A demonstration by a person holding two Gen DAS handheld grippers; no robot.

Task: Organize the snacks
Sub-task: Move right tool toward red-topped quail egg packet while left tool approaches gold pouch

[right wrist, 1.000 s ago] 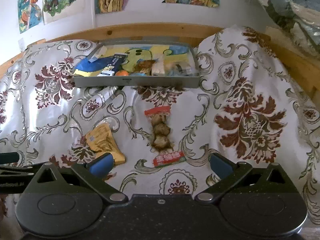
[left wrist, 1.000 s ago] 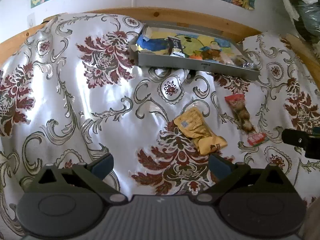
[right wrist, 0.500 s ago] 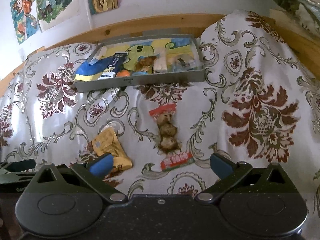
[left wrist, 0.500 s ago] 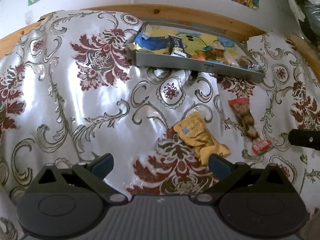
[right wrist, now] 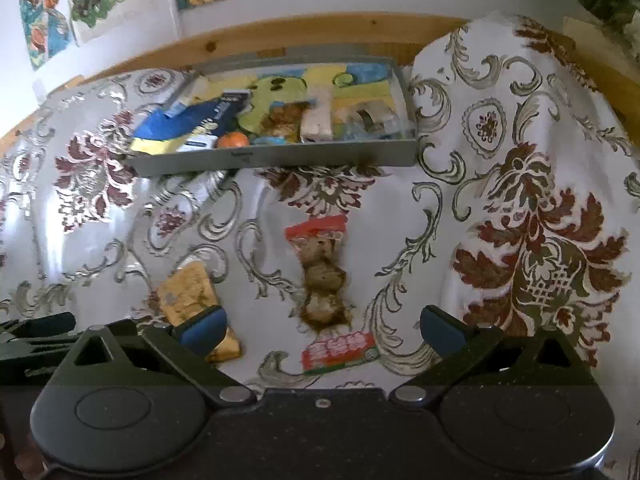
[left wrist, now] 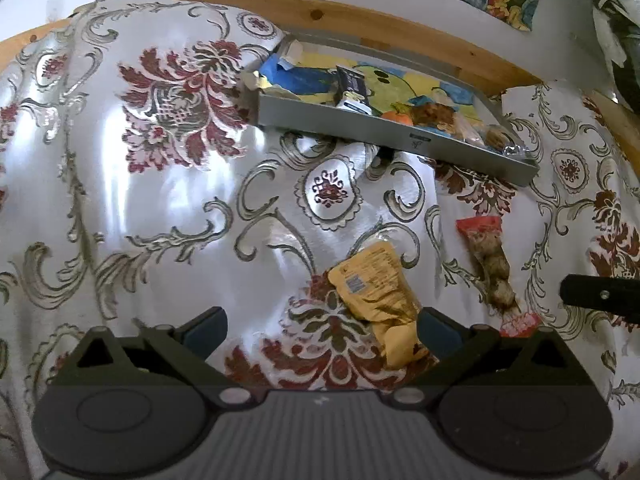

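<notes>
We've moved both grippers closer than a second ago. Grey tray sits at the far edge of the cloth, snacks inside. Yellow pouch by our left gripper, clear red-ended packet ahead of our right gripper. Both spread wide, empty. Labels unreadable.

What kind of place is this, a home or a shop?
Probably a home: a patterned cloth covers the surface, children's-style paintings hang on the wall, and a grey tray holds mixed snacks.
</notes>
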